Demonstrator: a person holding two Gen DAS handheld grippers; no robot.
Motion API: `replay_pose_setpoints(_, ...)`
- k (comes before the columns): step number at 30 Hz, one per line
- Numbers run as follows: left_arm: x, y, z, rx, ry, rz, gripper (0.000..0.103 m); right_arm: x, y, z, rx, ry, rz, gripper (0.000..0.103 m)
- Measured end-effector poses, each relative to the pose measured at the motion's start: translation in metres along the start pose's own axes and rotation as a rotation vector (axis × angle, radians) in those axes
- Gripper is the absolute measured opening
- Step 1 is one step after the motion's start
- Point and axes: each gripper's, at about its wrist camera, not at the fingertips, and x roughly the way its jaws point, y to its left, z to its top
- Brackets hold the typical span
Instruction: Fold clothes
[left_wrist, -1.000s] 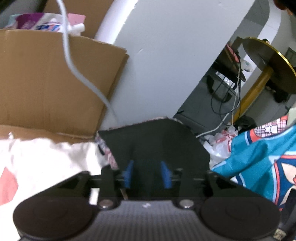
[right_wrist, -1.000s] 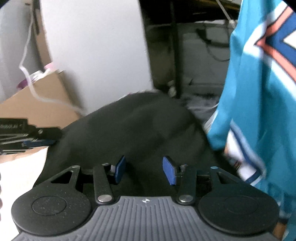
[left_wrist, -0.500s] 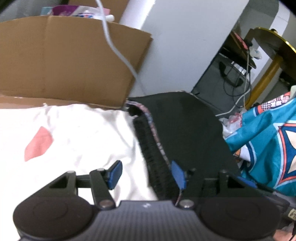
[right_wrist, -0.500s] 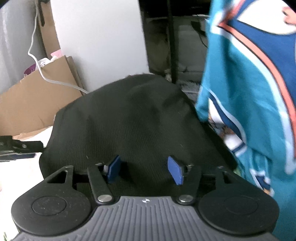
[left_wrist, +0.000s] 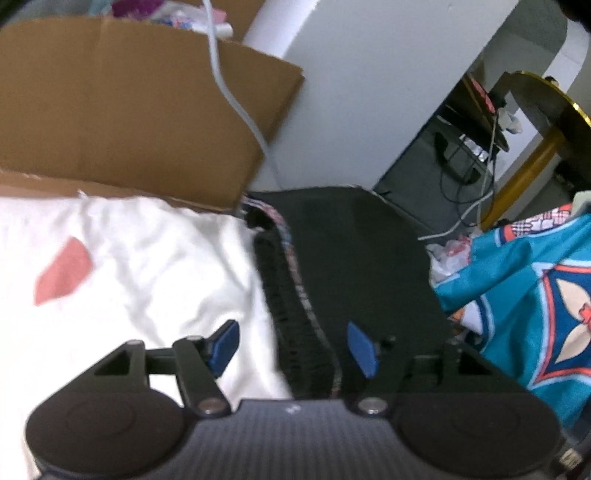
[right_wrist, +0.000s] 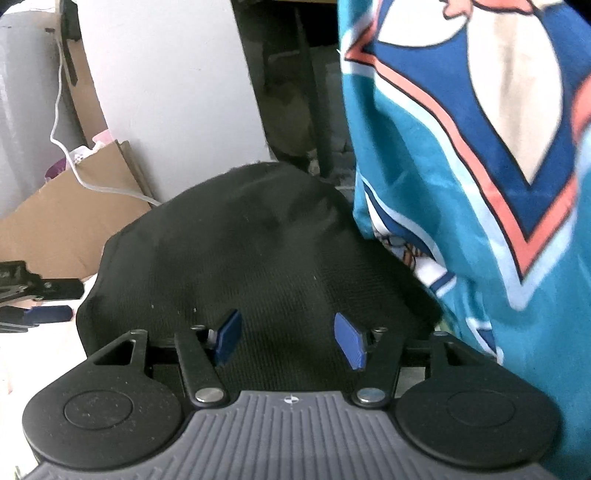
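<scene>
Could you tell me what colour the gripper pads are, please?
Blue pads, clearest in the right wrist view.

one black garment, one teal garment, one cardboard box, one white sheet

Black ribbed garment lying folded and flat just right of the white bedsheet, ribbed hem (patterned lining peeking out) along the sheet-side edge; teal printed garment crumpled, overlapping the black one's far side.

Cardboard box, white cable
</scene>
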Motion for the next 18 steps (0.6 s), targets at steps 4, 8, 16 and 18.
replay_pose_setpoints(4,0.016,-0.01,-0.002,0.003,0.027,-0.042,0.073,0.005,0.002,0.007,0.001,-0.029,-0.008,0.062)
replay_pose_setpoints(8,0.032,-0.014,-0.01,0.046,0.055,-0.055,0.06,0.014,0.004,0.014,-0.005,-0.039,-0.027,0.062)
replay_pose_setpoints(16,0.034,-0.001,-0.015,0.07,0.064,-0.067,0.051,0.034,-0.005,0.013,-0.003,-0.019,-0.097,0.062)
replay_pose_setpoints(18,0.03,-0.002,-0.015,0.075,0.063,-0.067,0.051,0.036,-0.005,0.01,-0.017,-0.012,-0.112,0.062)
